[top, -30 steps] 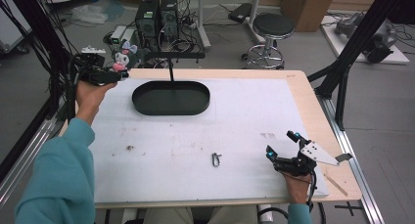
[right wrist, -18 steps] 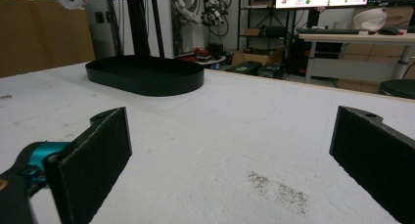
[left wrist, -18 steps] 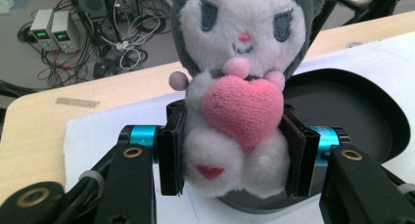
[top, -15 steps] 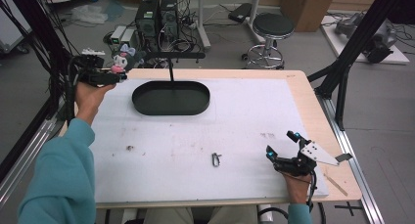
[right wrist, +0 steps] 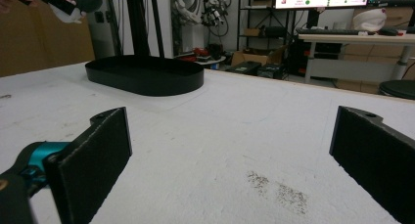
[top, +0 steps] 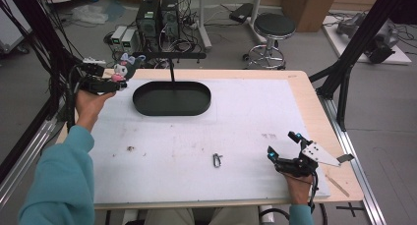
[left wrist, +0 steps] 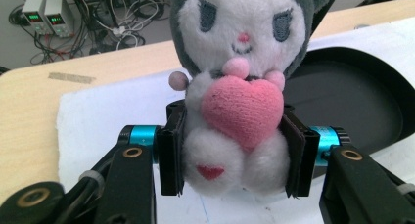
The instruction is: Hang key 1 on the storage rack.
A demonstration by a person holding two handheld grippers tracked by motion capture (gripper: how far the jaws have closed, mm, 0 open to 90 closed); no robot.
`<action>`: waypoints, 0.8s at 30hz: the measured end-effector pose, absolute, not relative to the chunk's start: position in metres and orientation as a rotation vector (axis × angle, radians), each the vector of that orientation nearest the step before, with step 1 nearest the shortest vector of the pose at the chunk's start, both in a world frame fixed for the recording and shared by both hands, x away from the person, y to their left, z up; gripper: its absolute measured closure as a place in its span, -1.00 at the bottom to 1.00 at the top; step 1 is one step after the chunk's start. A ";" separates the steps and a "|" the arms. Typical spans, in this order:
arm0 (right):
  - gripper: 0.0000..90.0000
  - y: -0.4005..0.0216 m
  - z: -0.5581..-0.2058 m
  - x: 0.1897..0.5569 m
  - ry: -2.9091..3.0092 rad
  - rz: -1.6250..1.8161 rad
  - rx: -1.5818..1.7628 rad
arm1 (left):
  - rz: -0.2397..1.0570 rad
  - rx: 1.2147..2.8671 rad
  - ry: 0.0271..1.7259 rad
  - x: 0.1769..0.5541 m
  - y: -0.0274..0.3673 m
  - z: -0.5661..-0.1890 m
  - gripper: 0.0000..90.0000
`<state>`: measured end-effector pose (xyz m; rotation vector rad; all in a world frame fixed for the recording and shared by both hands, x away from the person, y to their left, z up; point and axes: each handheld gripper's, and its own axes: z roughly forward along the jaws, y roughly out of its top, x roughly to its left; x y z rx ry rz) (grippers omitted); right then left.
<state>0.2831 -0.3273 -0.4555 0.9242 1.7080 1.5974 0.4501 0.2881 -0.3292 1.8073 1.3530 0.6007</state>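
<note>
A plush toy (left wrist: 240,82) with a grey hood, white face and pink heart sits between the pads of my left gripper (left wrist: 234,153), which is shut on its body. In the high view that left gripper (top: 114,80) holds the toy (top: 122,68) above the table's far left corner, just left of a black oval tray (top: 172,98). A thin black stand with a crossbar (top: 169,55) rises from the tray. My right gripper (top: 285,147) rests near the front right of the table, jaws wide open with nothing between them; its own view shows the two pads (right wrist: 93,160) over bare white mat.
A small metal clip (top: 217,159) lies on the white mat (top: 196,136) near the front middle. A dark smudge (top: 130,148) marks the mat at the left. A stool (top: 274,26) and electronics stand on the floor beyond the table.
My left hand has sunk slightly with the plush toy in its grip. The right gripper has stayed in place.
</note>
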 end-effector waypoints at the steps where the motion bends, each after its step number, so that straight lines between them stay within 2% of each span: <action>1: -0.98 -0.327 -0.455 0.283 1.708 1.597 0.924 | 0.602 1.819 1.357 0.450 0.288 -0.331 0.17; 14: -0.98 -0.327 -0.455 0.283 1.709 1.597 0.926 | 0.604 1.885 1.352 0.458 0.276 -0.348 0.17; 24: -0.98 -0.327 -0.455 0.283 1.714 1.595 0.931 | 0.592 1.874 1.349 0.475 0.269 -0.359 0.17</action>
